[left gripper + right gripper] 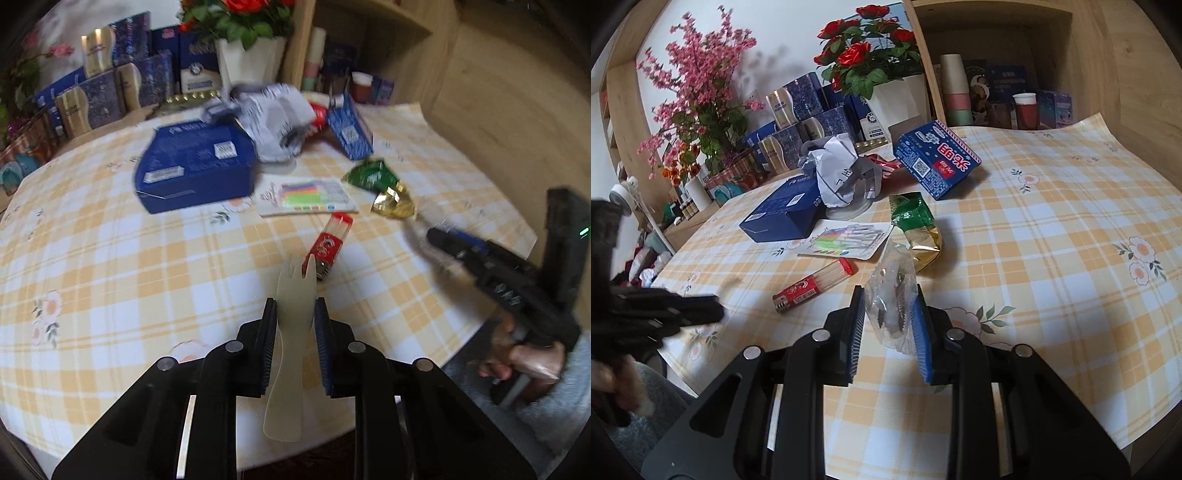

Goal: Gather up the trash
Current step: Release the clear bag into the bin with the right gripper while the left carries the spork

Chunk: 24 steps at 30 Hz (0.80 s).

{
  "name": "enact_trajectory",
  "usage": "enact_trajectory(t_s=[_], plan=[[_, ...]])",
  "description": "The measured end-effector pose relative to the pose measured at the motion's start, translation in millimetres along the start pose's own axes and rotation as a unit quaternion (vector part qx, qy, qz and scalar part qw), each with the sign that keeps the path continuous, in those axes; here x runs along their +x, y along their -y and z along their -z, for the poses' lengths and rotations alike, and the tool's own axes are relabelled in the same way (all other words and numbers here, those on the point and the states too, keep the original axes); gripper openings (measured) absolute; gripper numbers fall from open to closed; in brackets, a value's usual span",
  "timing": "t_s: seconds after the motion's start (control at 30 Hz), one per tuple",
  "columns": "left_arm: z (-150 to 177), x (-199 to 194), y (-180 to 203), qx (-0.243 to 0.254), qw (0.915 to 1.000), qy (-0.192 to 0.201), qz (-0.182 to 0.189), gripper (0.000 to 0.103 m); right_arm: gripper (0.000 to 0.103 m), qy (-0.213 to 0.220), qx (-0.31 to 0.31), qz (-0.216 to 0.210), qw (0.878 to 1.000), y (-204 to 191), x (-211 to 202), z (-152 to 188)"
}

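Note:
My left gripper (295,308) is shut on a cream plastic fork (291,332), held above the near side of the table. My right gripper (891,299) is shut on a clear plastic wrapper (892,295) with something dark inside, above the table; it also shows in the left wrist view (432,236). Loose trash lies on the table: a red toothpick tube (328,243), a green and gold foil bag (916,229), a crumpled paper ball (834,173), a blister card of coloured items (849,240), a large blue box (195,170) and a smaller blue carton (938,162).
The table wears a yellow checked cloth (1052,240). At the back stand blue gift boxes (103,92), a white pot of red roses (868,62) and pink flowers (698,85). A wooden shelf (997,88) holds cups and boxes. The table edge runs along the right in the left wrist view.

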State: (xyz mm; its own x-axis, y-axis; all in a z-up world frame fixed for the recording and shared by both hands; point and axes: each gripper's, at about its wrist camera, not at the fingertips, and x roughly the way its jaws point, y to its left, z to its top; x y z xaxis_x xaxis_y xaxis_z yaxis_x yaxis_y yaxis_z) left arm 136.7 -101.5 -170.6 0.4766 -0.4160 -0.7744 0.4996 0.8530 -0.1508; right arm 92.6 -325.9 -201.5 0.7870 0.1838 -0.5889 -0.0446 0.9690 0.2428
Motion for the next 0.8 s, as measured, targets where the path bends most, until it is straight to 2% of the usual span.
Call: enact_trajectory(t_s=[0.17, 0.33, 0.47, 0.67, 0.8], plan=[[9.0, -45.5, -7.0, -0.020, 0.9987, 0.045, 0.013, 0.020, 0.028, -0.002, -0.015, 0.000, 1.000, -15.6, -14.0, 1.7], [26.7, -87.8, -3.8, -0.026, 0.9956, 0.085, 0.030, 0.020, 0.028, -0.011, -0.034, -0.032, 0.999, -45.3, -41.1, 10.0], [43.4, -109.3, -3.0, -0.026, 0.9940, 0.101, 0.033, 0.020, 0.028, -0.038, -0.055, -0.069, 0.995, -71.4, -56.2, 26.1], [68.0, -127.9, -11.3, -0.047, 0.9914, 0.115, 0.042, 0.020, 0.028, -0.098, -0.118, -0.119, 0.981, -115.3, -60.6, 57.9], [80.6, -134.6, -15.2, -0.058, 0.9901, 0.120, 0.045, 0.020, 0.028, -0.156, -0.159, -0.155, 0.962, -144.3, -50.0, 80.3]])
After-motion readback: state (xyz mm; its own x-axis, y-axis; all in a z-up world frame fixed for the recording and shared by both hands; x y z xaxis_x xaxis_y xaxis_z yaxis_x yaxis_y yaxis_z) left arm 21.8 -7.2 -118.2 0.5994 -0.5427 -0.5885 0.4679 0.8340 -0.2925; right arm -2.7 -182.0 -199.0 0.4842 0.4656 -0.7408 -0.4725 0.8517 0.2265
